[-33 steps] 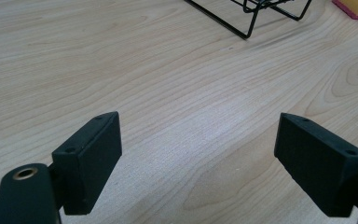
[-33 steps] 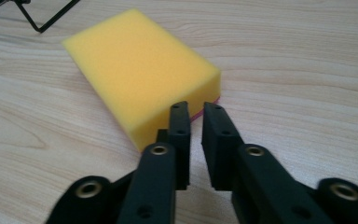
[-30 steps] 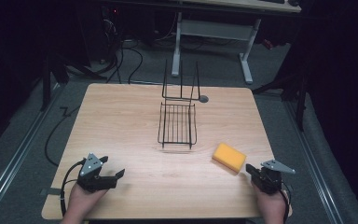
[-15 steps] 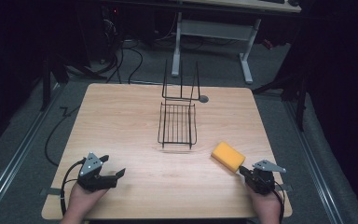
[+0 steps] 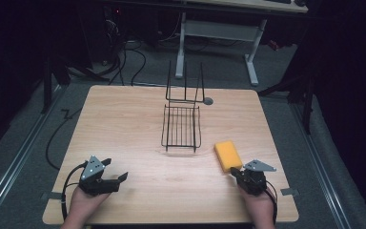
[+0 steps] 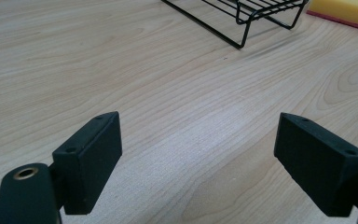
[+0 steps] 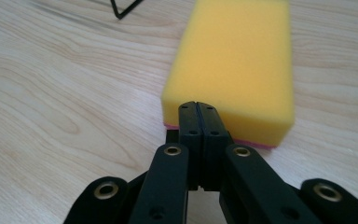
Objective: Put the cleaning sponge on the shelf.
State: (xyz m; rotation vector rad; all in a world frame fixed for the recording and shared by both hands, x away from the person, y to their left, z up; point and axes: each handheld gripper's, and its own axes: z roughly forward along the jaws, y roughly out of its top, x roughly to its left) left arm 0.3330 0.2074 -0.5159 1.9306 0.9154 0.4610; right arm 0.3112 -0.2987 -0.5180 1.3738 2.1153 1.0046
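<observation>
The yellow sponge (image 5: 228,155) lies flat on the wooden table (image 5: 133,124), toward the near right, just right of the black wire rack (image 5: 181,126). A thin pink layer runs along its underside in the right gripper view. The right gripper (image 5: 237,172) sits right at the sponge's near end, jaws pressed together with nothing between them, tips up against the sponge's near face. Over on the near left, the left gripper (image 5: 116,171) rests low on the table, jaws spread wide over bare wood, well apart from the sponge.
</observation>
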